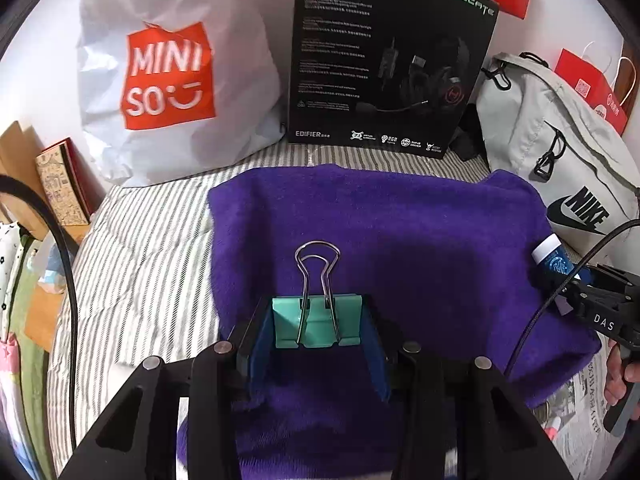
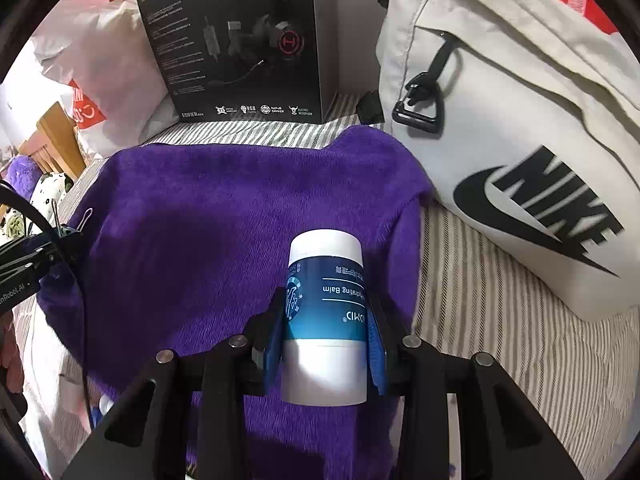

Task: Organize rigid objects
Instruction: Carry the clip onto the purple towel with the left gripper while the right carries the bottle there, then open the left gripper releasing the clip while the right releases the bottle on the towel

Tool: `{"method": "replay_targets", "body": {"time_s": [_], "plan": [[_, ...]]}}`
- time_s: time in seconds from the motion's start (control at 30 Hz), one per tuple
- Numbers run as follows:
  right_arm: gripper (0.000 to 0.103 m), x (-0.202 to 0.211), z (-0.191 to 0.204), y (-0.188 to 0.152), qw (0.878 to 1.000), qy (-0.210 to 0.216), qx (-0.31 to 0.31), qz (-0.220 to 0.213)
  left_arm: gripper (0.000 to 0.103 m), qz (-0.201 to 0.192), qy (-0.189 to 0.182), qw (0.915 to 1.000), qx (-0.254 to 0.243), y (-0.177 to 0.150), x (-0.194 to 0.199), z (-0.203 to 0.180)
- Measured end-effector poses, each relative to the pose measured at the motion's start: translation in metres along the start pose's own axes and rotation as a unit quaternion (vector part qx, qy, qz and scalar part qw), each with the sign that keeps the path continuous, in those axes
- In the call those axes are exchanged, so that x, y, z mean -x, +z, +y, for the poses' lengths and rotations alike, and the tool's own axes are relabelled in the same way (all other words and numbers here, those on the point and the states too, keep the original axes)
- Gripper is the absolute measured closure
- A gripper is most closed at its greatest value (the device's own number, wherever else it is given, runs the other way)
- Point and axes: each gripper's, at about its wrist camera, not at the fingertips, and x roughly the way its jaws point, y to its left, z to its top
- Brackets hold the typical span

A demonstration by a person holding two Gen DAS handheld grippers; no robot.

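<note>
My left gripper (image 1: 318, 326) is shut on a teal binder clip (image 1: 318, 322), its wire handles pointing away, above a purple towel (image 1: 380, 220). My right gripper (image 2: 326, 320) is shut on a white tube with a blue label (image 2: 326, 308), the blue pads pressing on both of its sides, over the right part of the purple towel (image 2: 240, 208). The left wrist view catches the right gripper (image 1: 576, 276) at the right edge with the tube (image 1: 554, 256) in it. The right wrist view shows the left gripper's fingers (image 2: 36, 256) at the left edge, with the clip's wire handle (image 2: 86, 218) beside them.
The towel lies on striped bedding (image 1: 140, 248). Behind it stand a white Miniso bag (image 1: 168, 76) and a black headset box (image 1: 384, 56). A grey Nike bag (image 2: 520, 152) leans at the right. Red paper bags (image 1: 592, 88), books (image 1: 60, 188) and a newspaper (image 1: 580, 400) sit around the edges.
</note>
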Motion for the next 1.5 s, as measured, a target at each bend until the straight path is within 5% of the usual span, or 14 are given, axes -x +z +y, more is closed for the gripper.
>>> {"method": "replay_targets", "body": {"time_s": [0.83, 1.17, 1.5], "plan": [[0.066, -0.020, 0.009, 0.004, 0.999, -0.003, 0.033, 0.001, 0.063, 0.021, 0.023, 0.9993, -0.022, -0.001, -0.035, -0.010], [0.048, 0.000, 0.007, -0.008, 0.999, 0.016, 0.029, 0.000, 0.037, 0.027, 0.029, 0.9989, -0.023, -0.008, -0.030, -0.011], [0.031, 0.042, 0.006, -0.022, 0.999, -0.020, 0.022, -0.016, 0.036, 0.022, 0.019, 0.9993, -0.022, -0.015, -0.006, -0.008]]}}
